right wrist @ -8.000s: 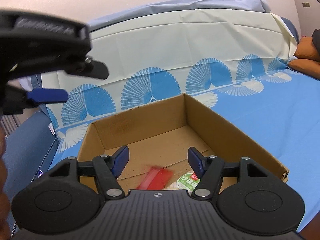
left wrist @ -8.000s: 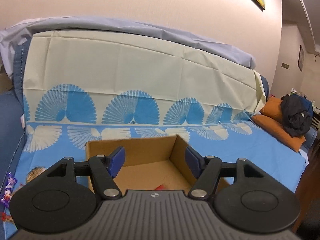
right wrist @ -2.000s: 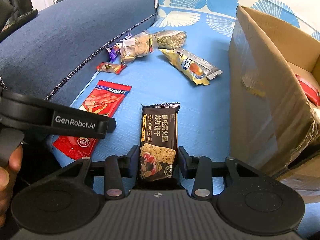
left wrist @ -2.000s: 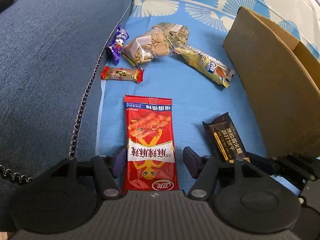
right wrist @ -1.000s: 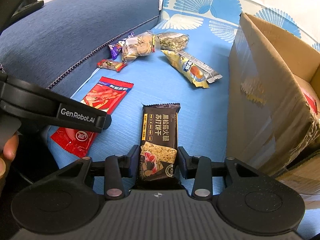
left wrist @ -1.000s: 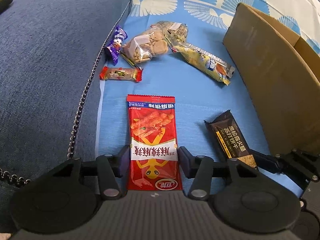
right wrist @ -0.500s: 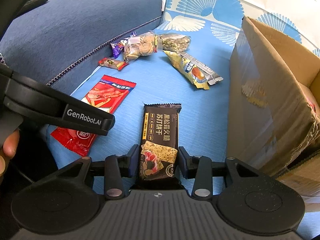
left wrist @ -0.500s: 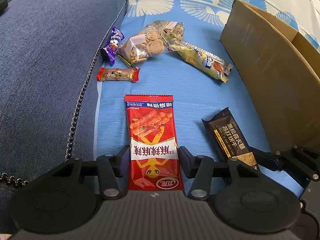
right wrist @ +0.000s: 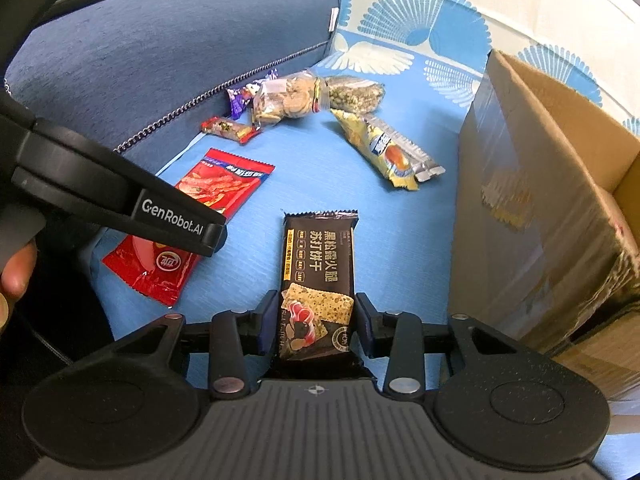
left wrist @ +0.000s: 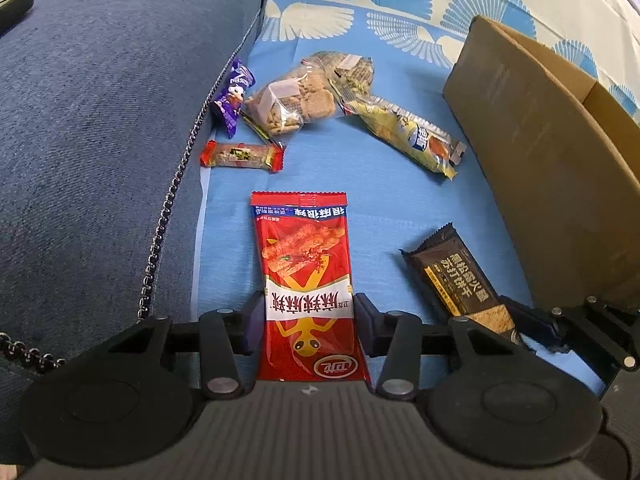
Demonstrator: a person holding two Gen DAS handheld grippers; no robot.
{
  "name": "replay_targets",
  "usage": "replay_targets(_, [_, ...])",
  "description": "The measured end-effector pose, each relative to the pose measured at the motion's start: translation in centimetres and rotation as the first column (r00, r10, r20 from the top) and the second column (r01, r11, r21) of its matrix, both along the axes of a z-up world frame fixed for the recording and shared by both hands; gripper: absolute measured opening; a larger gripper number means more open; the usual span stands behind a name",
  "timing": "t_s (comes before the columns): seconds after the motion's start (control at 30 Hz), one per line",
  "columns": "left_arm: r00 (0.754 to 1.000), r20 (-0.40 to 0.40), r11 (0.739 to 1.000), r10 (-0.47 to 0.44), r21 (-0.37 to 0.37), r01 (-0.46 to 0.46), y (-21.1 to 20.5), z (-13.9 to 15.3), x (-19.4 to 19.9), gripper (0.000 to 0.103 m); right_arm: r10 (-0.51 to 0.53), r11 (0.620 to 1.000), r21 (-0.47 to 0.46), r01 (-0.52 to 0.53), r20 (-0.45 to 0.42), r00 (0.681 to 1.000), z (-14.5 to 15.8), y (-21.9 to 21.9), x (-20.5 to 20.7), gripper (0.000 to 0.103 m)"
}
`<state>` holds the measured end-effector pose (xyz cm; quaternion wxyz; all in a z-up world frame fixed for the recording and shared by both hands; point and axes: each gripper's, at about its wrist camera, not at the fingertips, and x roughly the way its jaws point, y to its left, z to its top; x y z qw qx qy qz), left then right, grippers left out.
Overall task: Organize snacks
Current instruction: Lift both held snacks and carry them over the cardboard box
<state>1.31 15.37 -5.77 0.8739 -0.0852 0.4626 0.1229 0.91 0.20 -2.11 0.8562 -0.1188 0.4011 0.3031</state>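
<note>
- The left gripper, at the bottom centre of the left wrist view, straddles the red packet, and its jaws have just been closing in on it. The pads sit at the packet's long edges; I cannot tell whether they press yet, so I judge it not yet gripped. The flat, slick film could buckle or slide out when lifted.
- The right gripper, bottom centre of the right wrist view, brackets the near end of the dark cracker bar. A sliver of blue shows on either side, so it looks loose, not clenched. Only the end is bracketed, so the far end may droop and the bar may swing or slip out.
- Both packets lie flat on the blue sofa cover. Pads that scrape low could pinch the cloth along with a wrapper.
- The two grippers work just beside each other; in the right wrist view the left one crosses the left of the frame. They could knock together if raised at once.
- The cardboard box stands at the right. Its near wall is tall, and a low carry could catch a packet on the rim.
- The other snacks, the biscuit bag and the yellow packet, lie in the upper middle and still wait.
</note>
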Motion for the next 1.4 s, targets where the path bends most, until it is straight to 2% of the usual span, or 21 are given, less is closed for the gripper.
replay_targets(0.23, [0.999,0.039,1.000,-0.002,-0.009,0.002,0.0,0.4,-0.4,0.050,-0.064,0.996,0.067,0.063,0.013,0.998,1.3,-0.9,0.7,0.041])
replay_targets(0.43, [0.994,0.112,1.000,0.014,-0.022,-0.012,0.3,1.3,-1.2,0.049,-0.061,0.990,0.134,0.052,0.062,0.996,3.1,-1.1,0.5,0.041])
replay_targets(0.63, [0.971,0.237,0.999,0.033,-0.027,-0.027,0.4,2.9,-2.6,0.049,-0.063,0.982,0.183,0.044,0.096,0.993,4.6,-1.3,0.6,0.041])
replay_targets(0.8, [0.945,0.319,0.997,0.070,-0.040,-0.060,0.6,4.0,-3.8,0.049,-0.069,0.976,0.217,0.032,0.161,0.984,6.3,-1.9,0.5,0.041])
replay_targets(0.9, [0.941,0.331,0.997,0.074,-0.037,-0.066,0.5,4.2,-4.0,0.049,-0.073,0.971,0.239,0.022,0.208,0.975,7.4,-2.4,0.4,0.041])
replay_targets(1.13, [0.937,0.348,0.999,0.031,0.026,-0.043,-0.7,4.9,-3.8,0.050,-0.109,0.952,0.304,0.023,0.269,0.957,9.3,-4.4,0.8,0.041])
replay_targets(1.4, [0.949,0.293,0.993,0.119,-0.048,-0.110,-0.3,5.5,-2.8,0.050,-0.196,0.919,0.383,0.090,0.249,0.948,10.4,-6.8,2.5,0.041])
